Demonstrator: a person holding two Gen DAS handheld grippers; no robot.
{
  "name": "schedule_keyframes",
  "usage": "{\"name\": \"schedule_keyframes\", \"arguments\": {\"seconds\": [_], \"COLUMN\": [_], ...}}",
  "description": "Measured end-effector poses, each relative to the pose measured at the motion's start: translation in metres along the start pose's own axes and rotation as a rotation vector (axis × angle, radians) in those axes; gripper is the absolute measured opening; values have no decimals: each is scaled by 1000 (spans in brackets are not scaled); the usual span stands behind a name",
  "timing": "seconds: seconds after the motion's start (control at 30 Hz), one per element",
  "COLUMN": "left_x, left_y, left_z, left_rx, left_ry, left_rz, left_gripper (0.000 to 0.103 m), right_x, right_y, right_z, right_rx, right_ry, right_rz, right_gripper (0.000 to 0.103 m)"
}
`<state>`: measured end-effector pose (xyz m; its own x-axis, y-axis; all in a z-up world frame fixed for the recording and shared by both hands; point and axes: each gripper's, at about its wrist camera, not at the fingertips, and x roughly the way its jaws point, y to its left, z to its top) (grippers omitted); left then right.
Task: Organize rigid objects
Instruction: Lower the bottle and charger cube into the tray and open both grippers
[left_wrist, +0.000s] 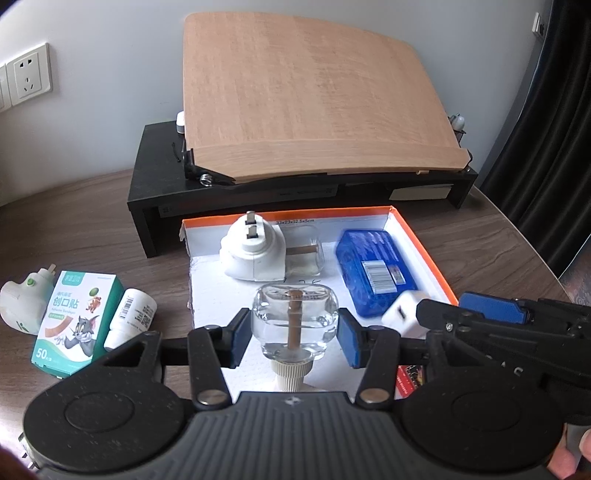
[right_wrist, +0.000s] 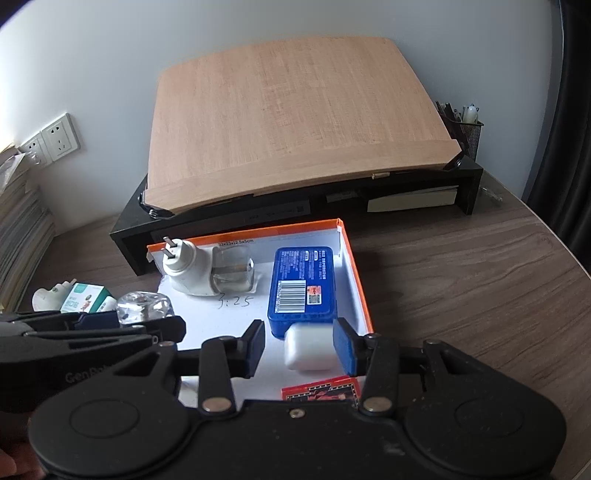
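Tilted light wooden board (left_wrist: 310, 99) atop black monitor riser (left_wrist: 147, 192); white wall sockets (left_wrist: 29, 75) left; black mesh pen holder (right_wrist: 471, 134) right.

Looks like a home desk or study corner. Past the jaws there's a wood-grain desk (right_wrist: 461, 266) with a black monitor riser (right_wrist: 469, 184) against a white wall, sockets (left_wrist: 27, 75) off to the left, a mesh pen holder (right_wrist: 467, 134) far right, and stacked papers (right_wrist: 18, 236) at the left edge.

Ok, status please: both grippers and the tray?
Left gripper open around clear refill bottle. Right gripper open around white cube. Both over orange-rimmed tray. Nothing blocking.
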<state>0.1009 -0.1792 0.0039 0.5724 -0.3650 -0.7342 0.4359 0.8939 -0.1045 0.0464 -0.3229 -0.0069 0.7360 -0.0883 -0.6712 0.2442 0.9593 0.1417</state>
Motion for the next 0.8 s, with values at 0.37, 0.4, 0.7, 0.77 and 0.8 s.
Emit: {"name": "schedule_keyframes", "arguments": {"seconds": [0.37,0.4,0.7,0.77,0.8], "left_x": [15,17,6,2,0], "left_y": [-8,-8,-16,-15,-14], "left_z": [10,12,20,17,16], "left_rx": [10,9,15,9,4], "left_ry": [16,19,0,-3,-1], "left_rz": [-25,-29,-48,-38,-31], "left_gripper": [50,50,68,73,75], "right_x": [-20,-21,-34,-37,-38], "right_y": [-10,-11,-13,-12,-11], "right_z": [0,0,-4,-4,-5], "right_rx": [32,36,46,47,46], "right_ry": [-62,-65,-89,-94,-95], "right_rz": [-52,-55,-68,-65,-60], "right_gripper": [60,62,71,72,73]}}
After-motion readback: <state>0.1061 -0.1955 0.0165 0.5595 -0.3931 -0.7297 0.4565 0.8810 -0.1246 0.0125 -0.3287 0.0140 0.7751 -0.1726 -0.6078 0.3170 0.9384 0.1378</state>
